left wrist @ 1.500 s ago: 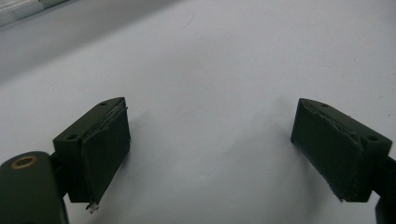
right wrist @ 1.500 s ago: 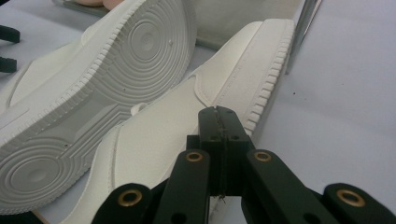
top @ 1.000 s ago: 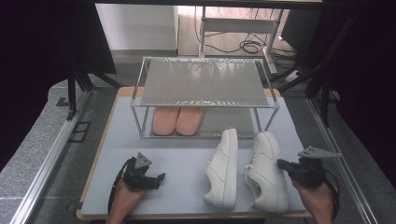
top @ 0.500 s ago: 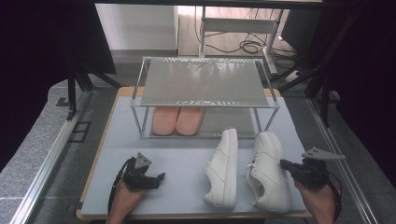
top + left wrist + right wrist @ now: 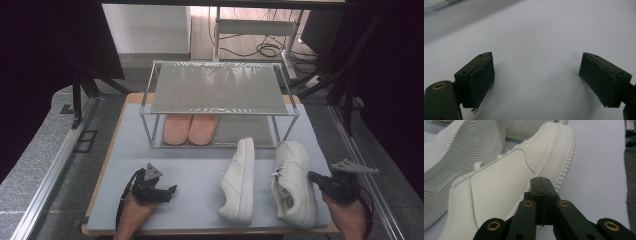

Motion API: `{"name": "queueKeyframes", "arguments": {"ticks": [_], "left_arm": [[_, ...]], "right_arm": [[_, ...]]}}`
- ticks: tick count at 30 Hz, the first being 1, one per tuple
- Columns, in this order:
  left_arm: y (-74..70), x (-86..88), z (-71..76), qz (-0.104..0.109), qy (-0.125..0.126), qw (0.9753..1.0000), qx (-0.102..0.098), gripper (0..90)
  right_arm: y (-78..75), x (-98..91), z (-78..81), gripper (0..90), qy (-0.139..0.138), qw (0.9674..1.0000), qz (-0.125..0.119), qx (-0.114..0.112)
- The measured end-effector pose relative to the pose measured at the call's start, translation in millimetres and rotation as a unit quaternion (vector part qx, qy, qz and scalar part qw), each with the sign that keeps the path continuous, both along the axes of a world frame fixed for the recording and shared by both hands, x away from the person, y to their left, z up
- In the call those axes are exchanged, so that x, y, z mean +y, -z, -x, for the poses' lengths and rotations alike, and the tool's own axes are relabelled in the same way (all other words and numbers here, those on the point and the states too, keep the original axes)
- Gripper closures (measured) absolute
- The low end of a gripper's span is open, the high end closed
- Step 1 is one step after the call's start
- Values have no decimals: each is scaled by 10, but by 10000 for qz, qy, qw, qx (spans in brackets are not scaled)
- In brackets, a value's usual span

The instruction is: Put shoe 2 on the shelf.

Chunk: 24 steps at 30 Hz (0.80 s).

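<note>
A pink pair [image 5: 190, 128] already sits under the rack [image 5: 218, 89] at frame centre. Two white sneakers [image 5: 292, 182] lie lower right on the counter [image 5: 195, 172], seemingly unshelved. Right gripper [image 5: 314, 176] beside them, jaws together, empty; left gripper [image 5: 169, 191], lower left, jaws apart.

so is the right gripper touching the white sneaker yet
Cannot tell. In the right gripper view the shut right gripper overlaps the white sneaker, so no gap or contact shows.
</note>
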<state>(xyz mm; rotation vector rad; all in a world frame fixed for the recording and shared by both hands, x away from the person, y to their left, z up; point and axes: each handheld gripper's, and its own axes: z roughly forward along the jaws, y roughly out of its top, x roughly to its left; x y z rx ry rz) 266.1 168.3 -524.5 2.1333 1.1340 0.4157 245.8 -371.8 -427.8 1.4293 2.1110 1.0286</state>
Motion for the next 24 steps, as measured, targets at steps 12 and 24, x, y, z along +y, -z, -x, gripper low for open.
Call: {"name": "queueKeyframes", "arguments": {"ticks": [12,24], "left_arm": [[0,0,0,0,-1,10000,0,131],[0,0,0,-1,-4,10000,-2,132]], "right_arm": [[126,-219,3,900,471,9985,215,153],[348,-415,-17,900,780,9962,190,345]]}}
